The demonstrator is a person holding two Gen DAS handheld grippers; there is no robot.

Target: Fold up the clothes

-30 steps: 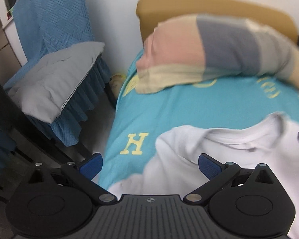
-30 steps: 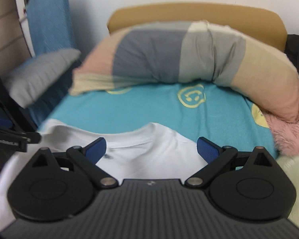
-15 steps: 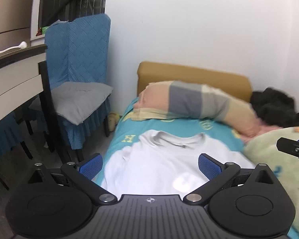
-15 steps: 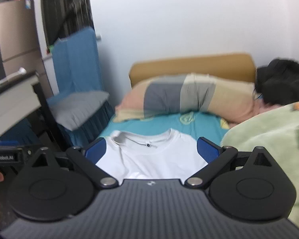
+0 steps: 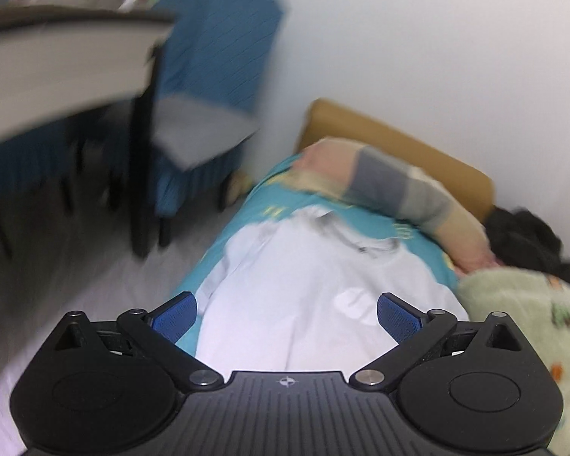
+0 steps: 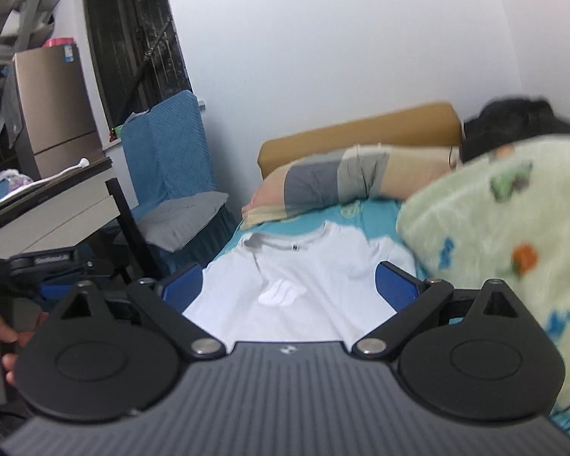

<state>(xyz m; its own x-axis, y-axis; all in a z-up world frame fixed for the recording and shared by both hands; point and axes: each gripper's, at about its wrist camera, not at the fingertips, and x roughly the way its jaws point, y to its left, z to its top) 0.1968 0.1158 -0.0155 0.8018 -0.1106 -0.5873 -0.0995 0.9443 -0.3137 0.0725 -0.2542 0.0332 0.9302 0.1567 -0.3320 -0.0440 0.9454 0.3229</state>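
A white T-shirt (image 5: 307, 285) (image 6: 307, 277) lies flat on the turquoise bed sheet (image 5: 262, 197), collar toward the striped pillow, a pale logo on its chest. My left gripper (image 5: 287, 315) hangs open above the shirt's near part, nothing between its blue pads; the view is tilted and blurred. My right gripper (image 6: 290, 285) is also open and empty, held back from the shirt's lower half. The left gripper's body (image 6: 53, 262) shows at the left edge of the right wrist view, in a person's hand (image 6: 7, 336).
A long striped pillow (image 6: 323, 186) lies against the tan headboard (image 6: 361, 131). A pale green patterned blanket (image 6: 494, 228) is bunched on the bed's right, dark clothing (image 5: 528, 235) behind it. Left of the bed stand a blue-covered chair (image 6: 171, 159) with a grey cushion and a desk (image 6: 53, 205).
Both grippers have pulled back and up from close over the shirt's collar to a wider view of the bed. The left one has tilted and is moving fast. Jaws stayed open.
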